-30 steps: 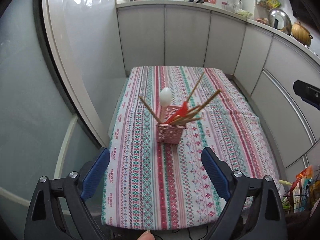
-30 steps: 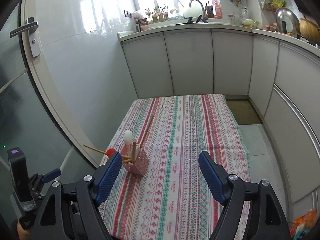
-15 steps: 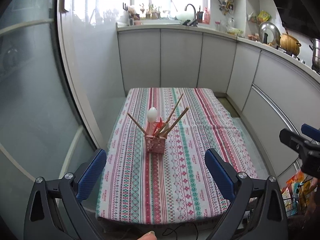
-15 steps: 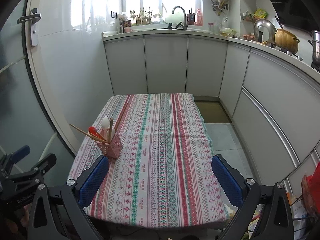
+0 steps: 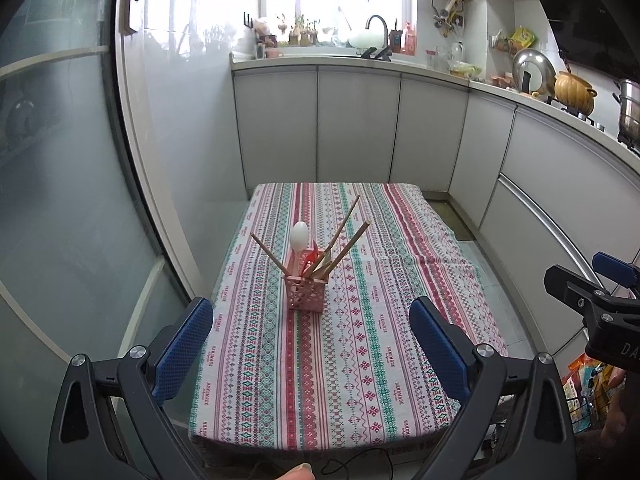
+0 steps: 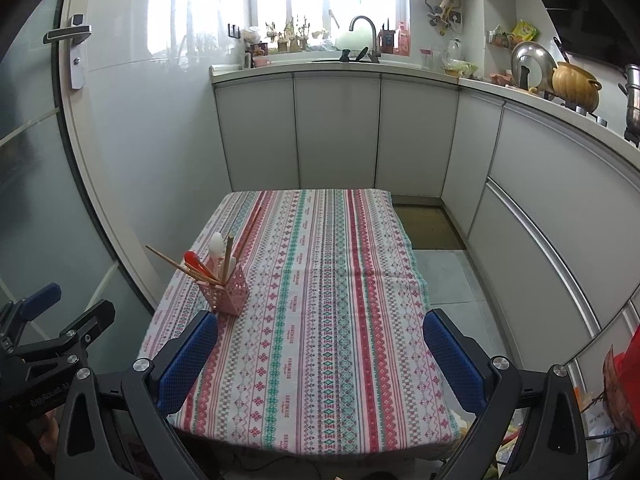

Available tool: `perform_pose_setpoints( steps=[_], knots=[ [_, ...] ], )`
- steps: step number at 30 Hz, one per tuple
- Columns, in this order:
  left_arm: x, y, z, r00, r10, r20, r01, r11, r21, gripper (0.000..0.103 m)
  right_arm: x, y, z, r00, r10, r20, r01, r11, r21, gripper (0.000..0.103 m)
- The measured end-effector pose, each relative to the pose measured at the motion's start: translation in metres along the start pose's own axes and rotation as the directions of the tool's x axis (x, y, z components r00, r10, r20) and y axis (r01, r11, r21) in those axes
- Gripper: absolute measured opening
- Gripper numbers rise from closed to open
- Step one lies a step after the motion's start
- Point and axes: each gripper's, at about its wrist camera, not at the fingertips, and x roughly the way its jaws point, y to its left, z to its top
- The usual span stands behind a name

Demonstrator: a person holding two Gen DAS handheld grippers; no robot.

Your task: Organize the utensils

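Note:
A pink slotted holder (image 5: pixel 306 293) stands on the striped tablecloth (image 5: pixel 360 344). In it are a white spoon (image 5: pixel 299 235), a red spoon (image 5: pixel 313 258) and several wooden chopsticks (image 5: pixel 345 222). It also shows in the right wrist view (image 6: pixel 228 294), left of centre. My left gripper (image 5: pixel 312 320) is open and empty, held back near the table's near edge. My right gripper (image 6: pixel 320 338) is open and empty, also near that edge, to the right of the holder.
White kitchen cabinets (image 5: pixel 356 128) run behind and along the right of the table. A glass door (image 5: pixel 60 200) is on the left. A counter carries a sink tap (image 6: pixel 362 26) and pots (image 6: pixel 574 86). Floor lies to the right (image 6: pixel 444 276).
Both grippers have pulled back and up from the table. The holder now looks smaller and farther away. Both stay open and empty.

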Motion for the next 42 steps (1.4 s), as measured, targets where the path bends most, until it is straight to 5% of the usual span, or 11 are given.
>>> perform_pose_setpoints(
  steps=[42],
  knots=[
    [-0.0002, -0.0015, -0.0004, 1.000, 0.004, 0.006, -0.004, 1.000, -0.002, 0.100, 0.0015, 0.0013, 0.0012, 1.000, 0.024, -0.014, -0.024, 1.000, 0.006, 0.103]
  ],
)
